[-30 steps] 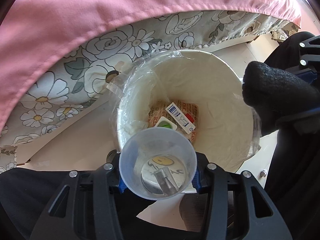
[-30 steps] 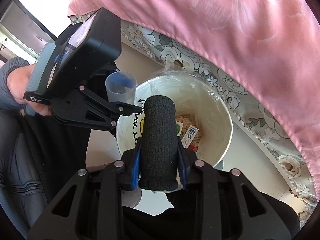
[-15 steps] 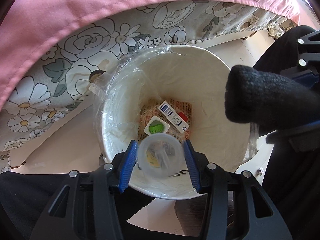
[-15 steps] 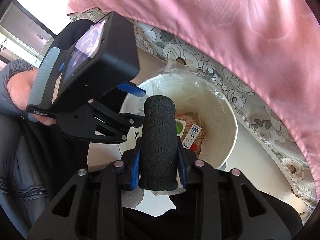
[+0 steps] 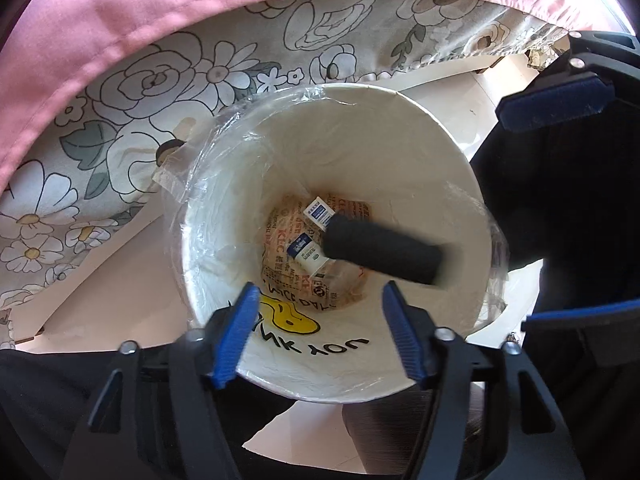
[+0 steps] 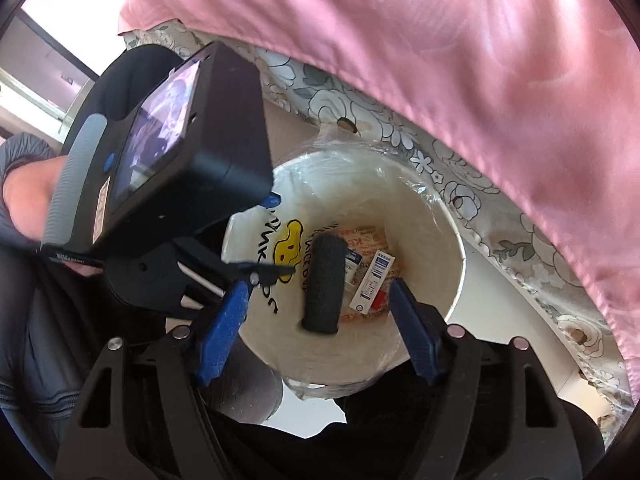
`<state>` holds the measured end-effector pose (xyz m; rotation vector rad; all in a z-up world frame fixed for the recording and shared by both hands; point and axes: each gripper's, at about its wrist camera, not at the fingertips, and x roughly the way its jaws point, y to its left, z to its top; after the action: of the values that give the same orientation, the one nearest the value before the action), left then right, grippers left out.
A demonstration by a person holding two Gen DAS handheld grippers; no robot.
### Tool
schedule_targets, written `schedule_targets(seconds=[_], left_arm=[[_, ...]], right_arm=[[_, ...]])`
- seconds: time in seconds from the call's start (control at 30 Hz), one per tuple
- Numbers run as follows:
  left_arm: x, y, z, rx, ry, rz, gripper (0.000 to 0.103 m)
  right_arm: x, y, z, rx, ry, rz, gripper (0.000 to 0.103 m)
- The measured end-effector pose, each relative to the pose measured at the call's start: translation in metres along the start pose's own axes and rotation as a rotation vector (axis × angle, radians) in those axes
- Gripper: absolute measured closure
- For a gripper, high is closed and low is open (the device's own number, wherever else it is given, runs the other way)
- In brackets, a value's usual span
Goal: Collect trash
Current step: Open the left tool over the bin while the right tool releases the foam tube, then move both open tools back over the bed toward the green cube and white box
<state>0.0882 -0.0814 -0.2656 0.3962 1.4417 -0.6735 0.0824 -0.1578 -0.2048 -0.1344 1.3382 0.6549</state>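
Backdrop: pink quilt [image 5: 160, 12] over floral sheet [image 5: 160, 92], upper frame.
Bin: round white trash bin [image 5: 360, 128], clear crinkled liner, centre frame.
Black roll: fuzzy cylinder [image 5: 380, 250] inside bin, beyond both fingertip pairs, atop printed wrappers [image 5: 316, 216].
Left gripper [image 5: 322, 330]: fingers wide, empty.
Right gripper [image 6: 320, 322]: fingers wide, empty.

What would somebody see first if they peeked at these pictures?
Probably the big white trash bin in the middle, lined with clear plastic and printed with a yellow cartoon face. A black fuzzy roll lies inside it on small paper packets, and both tongs, left and right, are open above it. A pink cloth hangs over a flowery sheet behind.
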Motion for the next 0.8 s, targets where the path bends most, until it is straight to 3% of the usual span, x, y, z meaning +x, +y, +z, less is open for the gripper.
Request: schedule_targets(seconds=[0.13,0.53,0.8], left_arm=[[0.003,0.0,0.0,-0.01,0.006,0.015,0.018],[-0.002,0.006,-0.006,-0.024,0.001,0.03,0.015],[-0.017,0.01,-0.008,-0.063,-0.035,0.047,0.015]], right_arm=[[0.0,-0.001,-0.001,-0.006,0.0,0.001,0.024],[0.0,0.003,-0.002,-0.004,0.001,0.0,0.024],[-0.013,-0.005,-0.007,0.038,-0.051,-0.005,0.024]])
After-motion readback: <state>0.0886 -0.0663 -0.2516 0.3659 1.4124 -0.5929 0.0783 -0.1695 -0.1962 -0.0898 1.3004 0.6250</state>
